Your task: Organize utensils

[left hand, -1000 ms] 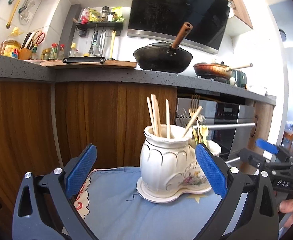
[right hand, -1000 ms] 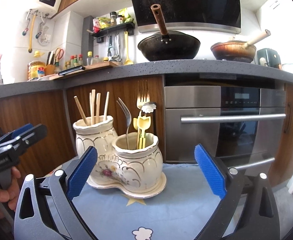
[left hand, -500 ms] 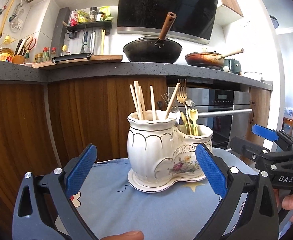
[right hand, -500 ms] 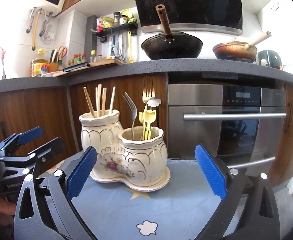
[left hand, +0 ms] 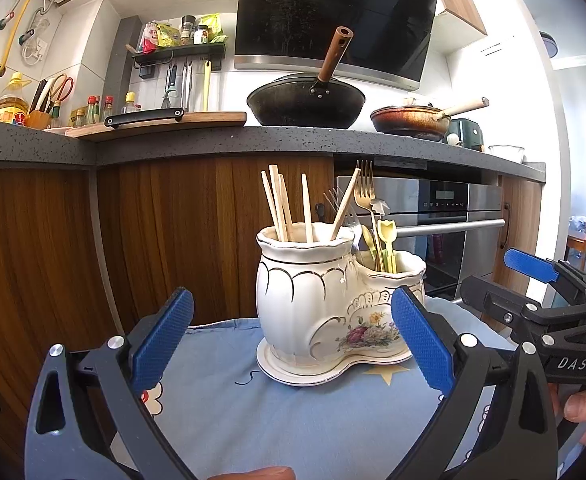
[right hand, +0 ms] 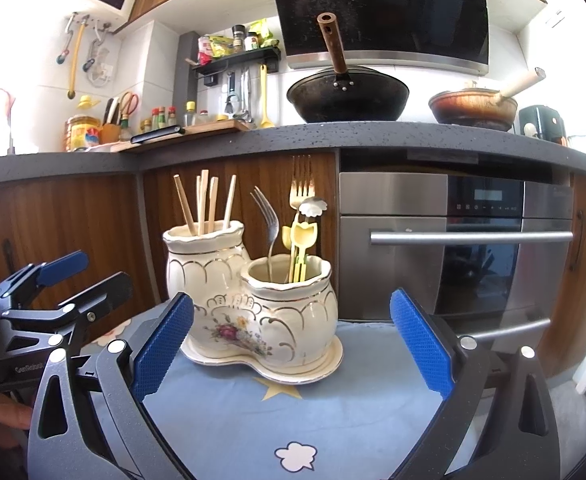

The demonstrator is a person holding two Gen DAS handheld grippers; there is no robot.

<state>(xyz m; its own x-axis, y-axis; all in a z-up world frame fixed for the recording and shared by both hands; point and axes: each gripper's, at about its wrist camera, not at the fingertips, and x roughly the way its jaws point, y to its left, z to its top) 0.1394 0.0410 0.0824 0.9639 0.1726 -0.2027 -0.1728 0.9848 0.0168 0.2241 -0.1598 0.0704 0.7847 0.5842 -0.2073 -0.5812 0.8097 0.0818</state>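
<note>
A white ceramic double utensil holder [left hand: 325, 312] [right hand: 253, 308] stands on a blue cloth [left hand: 293, 420] [right hand: 301, 412]. Its taller pot holds several wooden chopsticks [left hand: 283, 208] [right hand: 207, 204]. The lower pot holds forks [right hand: 269, 224], a gold fork [left hand: 365, 196] and yellow-green utensils [right hand: 299, 248]. My left gripper [left hand: 289, 336] is open with nothing between its fingers, a little short of the holder. My right gripper [right hand: 291, 336] is open too, facing the holder from the other side. Each gripper also shows in the other's view: the right gripper [left hand: 541, 292] and the left gripper [right hand: 57, 292].
Behind the cloth run wooden cabinet fronts [left hand: 165, 232] and a steel oven [right hand: 453, 240] under a dark counter [right hand: 333, 136]. On the counter sit a black wok [right hand: 349, 96], a brown pan [right hand: 473, 108] and a cutting board with a knife [left hand: 153, 118].
Both grippers have shifted slightly, so the holder now sits more centred and nearer in each view. Both stay open and empty.
</note>
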